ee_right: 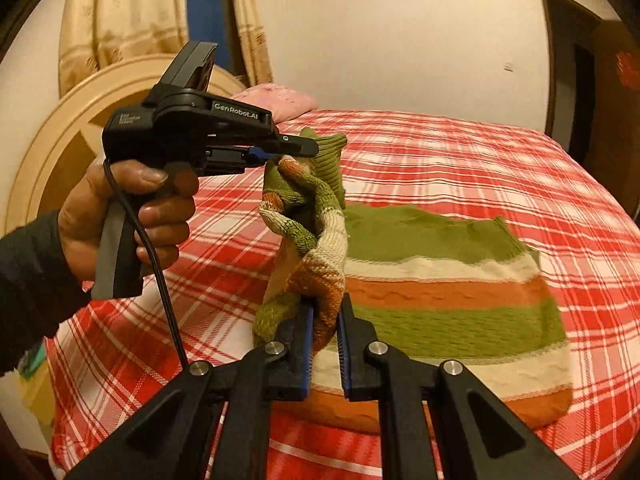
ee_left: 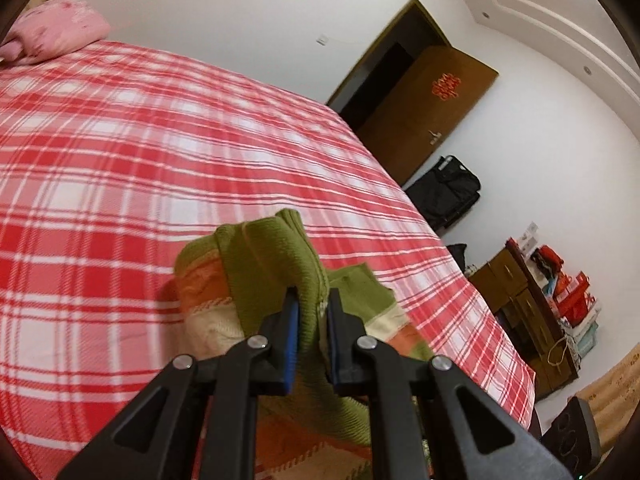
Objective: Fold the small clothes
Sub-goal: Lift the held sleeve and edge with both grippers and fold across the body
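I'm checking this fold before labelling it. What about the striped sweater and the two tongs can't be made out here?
- Left wrist view: most of the striped sweater is hidden behind the left tongs.
- Right wrist view: the sweater's near hem is covered by the right tongs.
- Right wrist view: the raised bunch is twisted, so which part each tongs holds is unclear; the sweater's right edge is motion-blurred.

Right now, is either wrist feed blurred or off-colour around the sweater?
Left wrist view: cool white light, fisheye bends the bed, sweater fairly sharp. Right wrist view: warm yellow cast, sweater's far edge and door smeared by motion blur.
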`<action>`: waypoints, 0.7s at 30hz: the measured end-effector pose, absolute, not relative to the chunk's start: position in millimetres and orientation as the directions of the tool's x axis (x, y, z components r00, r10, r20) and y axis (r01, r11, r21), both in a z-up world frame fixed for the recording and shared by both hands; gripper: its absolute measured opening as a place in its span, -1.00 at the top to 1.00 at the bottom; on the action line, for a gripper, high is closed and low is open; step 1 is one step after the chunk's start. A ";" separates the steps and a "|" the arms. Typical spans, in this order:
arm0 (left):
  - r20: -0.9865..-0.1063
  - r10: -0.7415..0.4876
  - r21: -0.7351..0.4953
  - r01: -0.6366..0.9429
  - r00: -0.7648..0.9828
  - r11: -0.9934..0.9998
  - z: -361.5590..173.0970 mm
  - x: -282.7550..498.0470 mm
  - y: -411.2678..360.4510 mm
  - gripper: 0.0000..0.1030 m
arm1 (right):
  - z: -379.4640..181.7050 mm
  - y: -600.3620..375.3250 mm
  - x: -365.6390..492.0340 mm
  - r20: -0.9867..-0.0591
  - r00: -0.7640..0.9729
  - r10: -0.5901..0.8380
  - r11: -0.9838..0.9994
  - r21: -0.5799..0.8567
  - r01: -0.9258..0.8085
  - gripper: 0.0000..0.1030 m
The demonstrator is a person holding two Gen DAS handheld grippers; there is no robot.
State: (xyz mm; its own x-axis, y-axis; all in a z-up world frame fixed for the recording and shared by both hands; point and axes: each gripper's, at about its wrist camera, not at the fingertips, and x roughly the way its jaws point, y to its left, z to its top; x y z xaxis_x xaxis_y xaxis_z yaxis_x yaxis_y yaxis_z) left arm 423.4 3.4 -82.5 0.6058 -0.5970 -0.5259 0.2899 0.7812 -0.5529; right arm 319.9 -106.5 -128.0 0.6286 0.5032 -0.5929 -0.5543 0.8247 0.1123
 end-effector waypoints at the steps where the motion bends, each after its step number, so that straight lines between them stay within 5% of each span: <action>1: -0.525 -0.603 -0.551 0.301 0.600 0.779 -81.0 425.0 -4.7 0.76 | -127.1 -112.8 322.0 -0.592 0.628 0.505 0.828 0.125 -0.547 0.81; 21: -0.578 -0.660 -0.522 0.404 0.480 0.751 -89.3 463.0 -134.3 0.76 | -136.9 -241.2 352.6 -0.601 0.643 0.475 0.880 0.305 -0.365 0.89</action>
